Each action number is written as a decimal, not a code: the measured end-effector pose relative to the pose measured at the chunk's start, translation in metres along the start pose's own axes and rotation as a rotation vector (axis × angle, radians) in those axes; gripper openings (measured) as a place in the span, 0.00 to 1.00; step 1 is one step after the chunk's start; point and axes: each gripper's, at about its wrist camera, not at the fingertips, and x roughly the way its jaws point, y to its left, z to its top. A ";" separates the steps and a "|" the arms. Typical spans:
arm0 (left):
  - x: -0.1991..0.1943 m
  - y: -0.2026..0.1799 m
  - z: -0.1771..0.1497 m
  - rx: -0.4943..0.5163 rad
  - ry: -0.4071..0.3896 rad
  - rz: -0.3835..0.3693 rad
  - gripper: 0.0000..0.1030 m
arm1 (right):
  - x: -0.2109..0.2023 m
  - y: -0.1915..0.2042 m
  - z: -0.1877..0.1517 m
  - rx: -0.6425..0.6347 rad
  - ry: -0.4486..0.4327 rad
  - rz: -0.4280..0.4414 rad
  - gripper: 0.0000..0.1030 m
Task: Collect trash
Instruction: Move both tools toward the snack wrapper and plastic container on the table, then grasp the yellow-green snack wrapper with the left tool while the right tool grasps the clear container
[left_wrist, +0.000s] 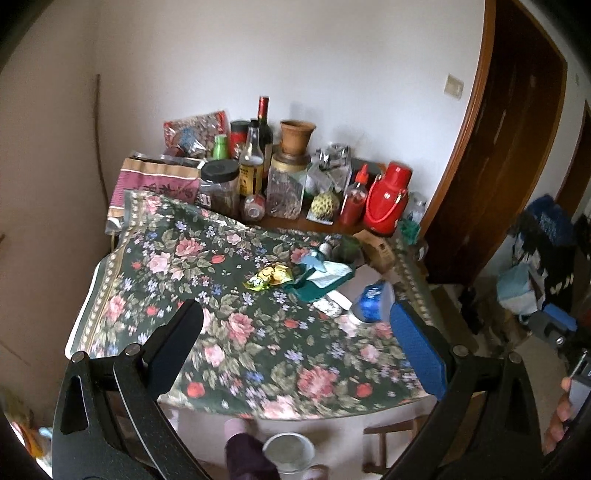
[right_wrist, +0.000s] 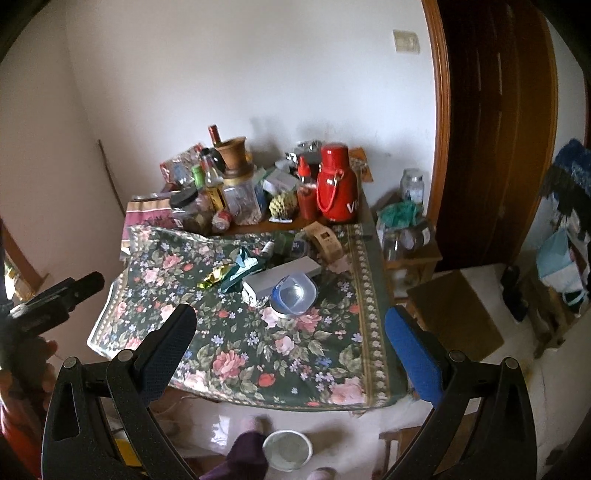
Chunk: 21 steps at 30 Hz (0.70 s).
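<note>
On the floral tablecloth (left_wrist: 236, 332) lies a crumpled yellow wrapper (left_wrist: 269, 277), and beside it a teal-green wrapper with white paper (left_wrist: 321, 277). A blue and clear plastic container (left_wrist: 373, 301) sits to their right. My left gripper (left_wrist: 295, 317) hovers open above the cloth's near part, holding nothing. In the right wrist view the same yellow wrapper (right_wrist: 216, 277), teal wrapper (right_wrist: 243, 266), a grey box (right_wrist: 280, 277) and the plastic container (right_wrist: 295, 293) lie mid-table. My right gripper (right_wrist: 290, 323) is open and empty above the near edge. A white bin (right_wrist: 287, 450) stands on the floor below.
Bottles, jars, a clay pot (left_wrist: 296, 136) and a red thermos (left_wrist: 388, 201) crowd the table's back. A small cardboard box (right_wrist: 325, 240) lies at the cloth's far right. A low side table with jars (right_wrist: 410, 236) and a dark wooden door (right_wrist: 495, 129) are on the right. The person's slippered foot (right_wrist: 255, 424) is by the bin.
</note>
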 end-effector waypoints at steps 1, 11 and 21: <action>0.014 0.007 0.005 0.011 0.015 -0.004 0.96 | 0.009 0.003 0.003 0.010 0.009 -0.009 0.99; 0.163 0.051 0.029 0.191 0.274 -0.082 0.93 | 0.130 0.009 0.018 0.219 0.190 -0.067 0.99; 0.289 0.052 0.007 0.409 0.483 -0.136 0.82 | 0.221 -0.036 -0.011 0.588 0.361 -0.106 0.98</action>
